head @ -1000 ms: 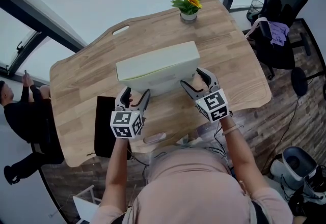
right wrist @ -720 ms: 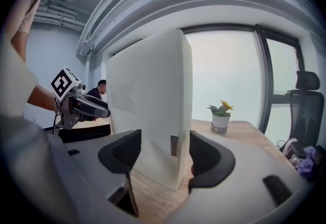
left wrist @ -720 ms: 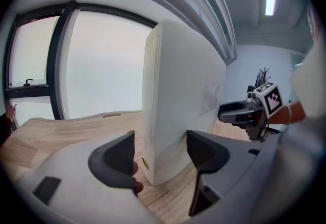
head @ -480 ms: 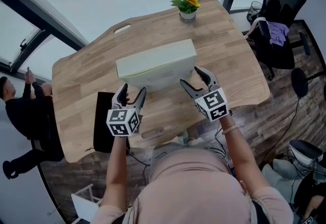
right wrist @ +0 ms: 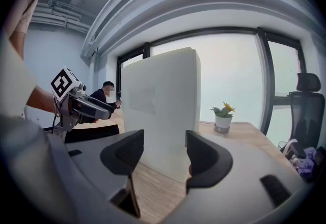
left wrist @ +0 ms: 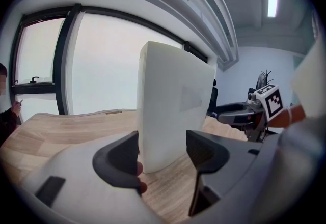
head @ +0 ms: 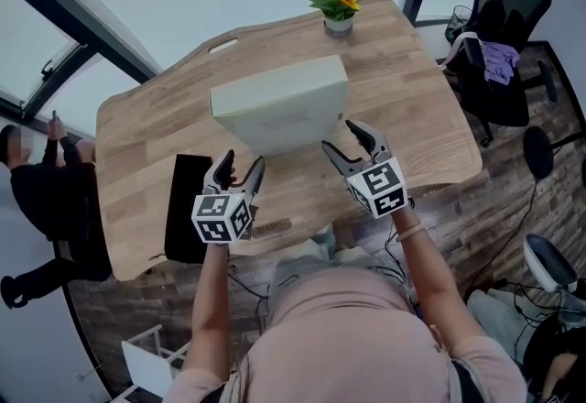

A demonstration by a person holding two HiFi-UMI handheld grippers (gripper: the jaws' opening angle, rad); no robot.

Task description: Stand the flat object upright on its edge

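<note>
Box point(head: 279, 103) tips steeper toward 12 o'clock; left gripper point(head: 244, 163) eases off toward 7 o'clock, right gripper point(head: 341, 139) jaws closing.

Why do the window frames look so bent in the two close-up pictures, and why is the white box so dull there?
Left gripper view and right gripper view: a wide-angle lens bows the window frames and darkens the corners; bright glass behind leaves the box shaded. Head view: straighter lines, even daylight on the table.
</note>
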